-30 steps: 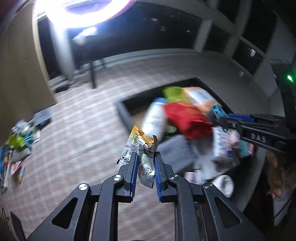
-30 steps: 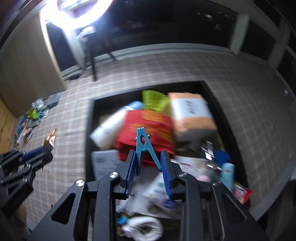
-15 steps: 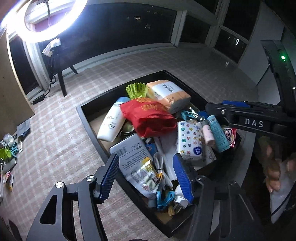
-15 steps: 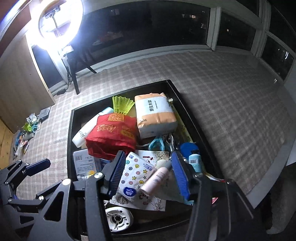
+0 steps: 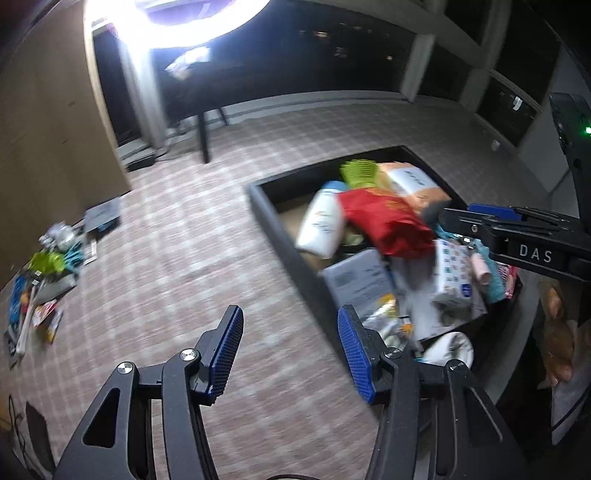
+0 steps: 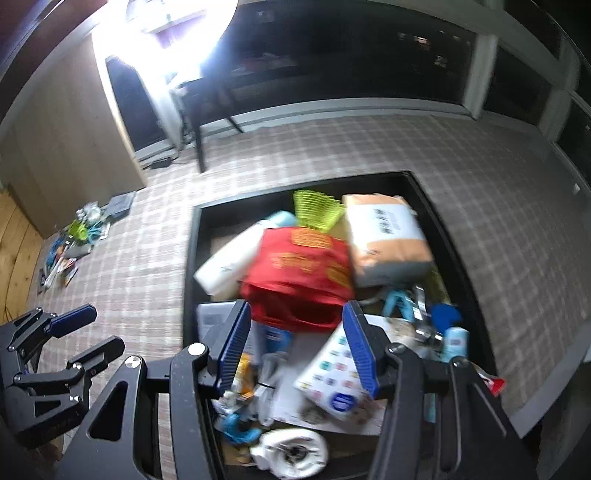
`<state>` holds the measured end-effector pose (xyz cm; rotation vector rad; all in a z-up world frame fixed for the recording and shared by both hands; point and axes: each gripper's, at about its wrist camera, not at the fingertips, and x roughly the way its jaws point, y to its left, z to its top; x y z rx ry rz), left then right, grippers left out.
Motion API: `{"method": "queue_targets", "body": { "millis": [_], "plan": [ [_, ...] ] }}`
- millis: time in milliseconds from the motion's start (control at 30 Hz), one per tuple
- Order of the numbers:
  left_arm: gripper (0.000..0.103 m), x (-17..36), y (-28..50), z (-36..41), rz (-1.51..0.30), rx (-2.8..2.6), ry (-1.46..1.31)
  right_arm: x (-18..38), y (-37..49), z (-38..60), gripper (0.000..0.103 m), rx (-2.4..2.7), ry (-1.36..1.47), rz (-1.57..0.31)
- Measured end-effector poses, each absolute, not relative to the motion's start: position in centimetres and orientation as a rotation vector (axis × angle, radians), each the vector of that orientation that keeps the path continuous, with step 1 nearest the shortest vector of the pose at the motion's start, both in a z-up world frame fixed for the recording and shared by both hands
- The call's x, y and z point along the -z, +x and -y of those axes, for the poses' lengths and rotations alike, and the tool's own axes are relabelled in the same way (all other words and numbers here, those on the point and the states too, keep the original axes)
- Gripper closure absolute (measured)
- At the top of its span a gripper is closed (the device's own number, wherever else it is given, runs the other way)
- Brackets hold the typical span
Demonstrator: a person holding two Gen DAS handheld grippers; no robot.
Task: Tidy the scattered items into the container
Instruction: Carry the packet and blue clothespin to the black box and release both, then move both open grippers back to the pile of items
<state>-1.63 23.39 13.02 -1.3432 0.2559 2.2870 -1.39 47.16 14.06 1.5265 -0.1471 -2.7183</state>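
Note:
A black container [image 5: 273, 225] [image 6: 190, 258] on the checked cloth holds a red bag [image 6: 299, 269], a white bottle [image 5: 321, 225], an orange-white pack [image 6: 384, 236], a green basket [image 6: 317, 208] and several small items. My left gripper [image 5: 290, 350] is open and empty, over the cloth just left of the container's near wall. My right gripper [image 6: 299, 347] is open and empty, above the container's near part. A pile of scattered items [image 5: 44, 280] [image 6: 70, 243] lies far to the left.
A wooden cabinet [image 5: 48, 129] stands at the left. A bright ring lamp on a stand [image 5: 177, 22] and a dark table leg [image 5: 203, 136] are at the back. Windows run along the far side.
Both grippers let go of their items into the container a second ago, the left a snack packet, the right a blue clip. The left gripper has since swung left, off the container.

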Motion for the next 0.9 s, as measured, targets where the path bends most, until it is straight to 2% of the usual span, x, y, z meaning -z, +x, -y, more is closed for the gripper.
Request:
{"method": "queue_targets", "body": {
  "millis": [900],
  "plan": [
    [0.053, -12.1, -12.1, 2.6, -0.017, -2.7, -1.578, -14.0, -14.7, -21.5, 0.052, 2.38, 1.369, -0.15]
  ]
}}
